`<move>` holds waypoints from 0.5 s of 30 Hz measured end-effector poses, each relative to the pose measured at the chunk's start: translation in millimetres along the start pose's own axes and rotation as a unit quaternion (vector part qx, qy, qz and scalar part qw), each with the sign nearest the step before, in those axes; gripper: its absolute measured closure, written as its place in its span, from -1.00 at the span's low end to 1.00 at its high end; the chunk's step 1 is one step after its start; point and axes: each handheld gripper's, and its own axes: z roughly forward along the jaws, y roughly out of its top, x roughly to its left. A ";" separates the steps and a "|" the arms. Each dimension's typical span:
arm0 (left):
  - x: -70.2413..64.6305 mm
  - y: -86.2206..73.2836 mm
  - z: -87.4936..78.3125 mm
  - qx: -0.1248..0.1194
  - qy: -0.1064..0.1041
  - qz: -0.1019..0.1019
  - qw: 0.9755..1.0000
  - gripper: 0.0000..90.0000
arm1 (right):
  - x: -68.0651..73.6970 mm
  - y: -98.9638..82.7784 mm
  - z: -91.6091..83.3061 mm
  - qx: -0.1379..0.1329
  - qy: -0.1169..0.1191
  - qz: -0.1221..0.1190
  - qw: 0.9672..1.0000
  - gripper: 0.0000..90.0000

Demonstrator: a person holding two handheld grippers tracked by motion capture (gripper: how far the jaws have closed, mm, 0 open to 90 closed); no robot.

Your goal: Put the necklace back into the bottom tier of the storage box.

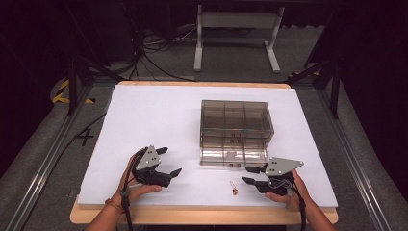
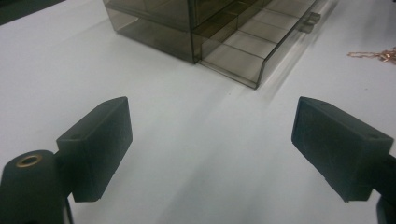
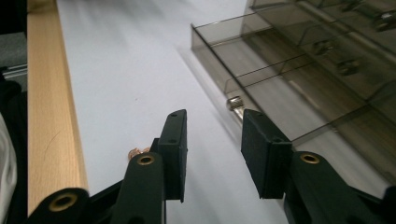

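Here both grippers' jaws gape empty; right gripper (image 3: 212,140) view reveals the drawer knob (image 3: 233,102), seemingly metal.

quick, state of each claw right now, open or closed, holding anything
Left claw: open wide, nothing between the jaws, white table surface below.
Right claw: partly open, holding nothing, pointing at the drawer knob of the smoky plastic drawer box.
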 end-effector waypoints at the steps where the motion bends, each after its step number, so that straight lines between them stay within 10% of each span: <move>1: 0.3 -0.8 0.6 -0.002 -0.001 -0.004 1.000 -0.71 | 0.3 -1.4 1.8 -0.002 0.007 -0.001 1.000 0.39; 15: 5.1 -8.4 -0.7 -0.018 -0.007 -0.022 1.000 -0.75 | 11.9 -4.7 17.1 0.012 0.051 -0.010 0.999 0.43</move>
